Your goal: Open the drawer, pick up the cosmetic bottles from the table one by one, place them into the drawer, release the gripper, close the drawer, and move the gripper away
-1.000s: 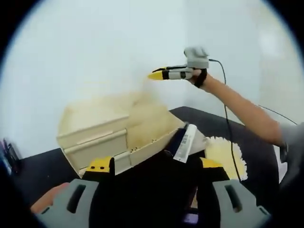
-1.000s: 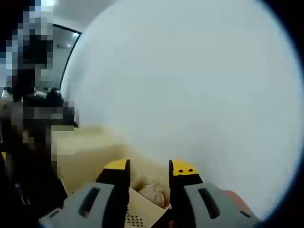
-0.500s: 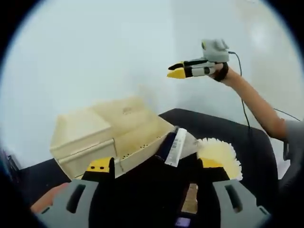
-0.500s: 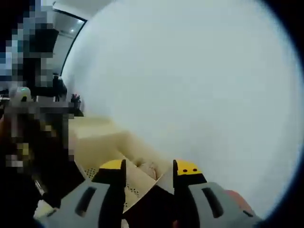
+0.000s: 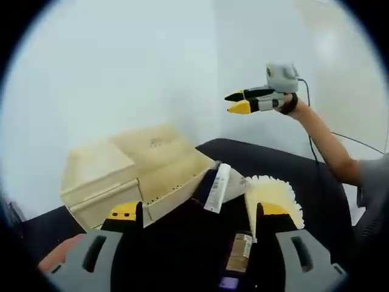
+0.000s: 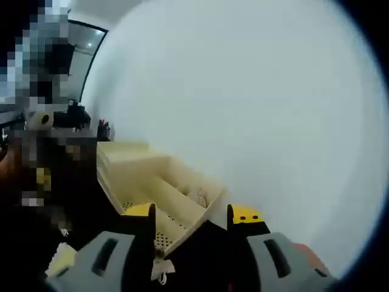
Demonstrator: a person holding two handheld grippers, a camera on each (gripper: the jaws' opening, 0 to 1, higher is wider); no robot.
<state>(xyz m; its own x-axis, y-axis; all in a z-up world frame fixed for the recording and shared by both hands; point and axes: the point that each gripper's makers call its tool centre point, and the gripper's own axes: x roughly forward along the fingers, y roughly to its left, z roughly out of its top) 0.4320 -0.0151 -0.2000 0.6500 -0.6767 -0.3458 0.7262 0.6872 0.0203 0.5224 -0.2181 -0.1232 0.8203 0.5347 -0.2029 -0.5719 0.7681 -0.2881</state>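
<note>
Your left tool [image 5: 191,213] has its two yellow-tipped jaws spread wide, gripping nothing. Between them, low in the left gripper view, one brown bottle [image 5: 238,255] with a pale label lies on the black table [image 5: 285,167], close under the camera. Just beyond it one dark tube [image 5: 214,187] with a white label leans against the open drawer [image 5: 176,176]. The drawer is pulled out of one cream box [image 5: 115,164] that stands towards the far edge of the table, by the white wall [image 5: 121,67]. One pale yellow fan-shaped thing [image 5: 272,196] lies on the table beside the tube, touching or nearly touching it; what it is cannot be told.

Your right tool [image 5: 237,102] hangs in the air well above the table in the left gripper view, your bare forearm [image 5: 322,143] behind it, with one cable running off it. Its two jaws point at the wall with only a narrow gap between the tips and nothing held.

In the right gripper view the right tool [image 6: 191,214] looks down on the same box [image 6: 130,155] and open drawer [image 6: 176,204]. One small pale item [image 6: 199,196] lies inside the drawer near its far end, too blurred to name.
</note>
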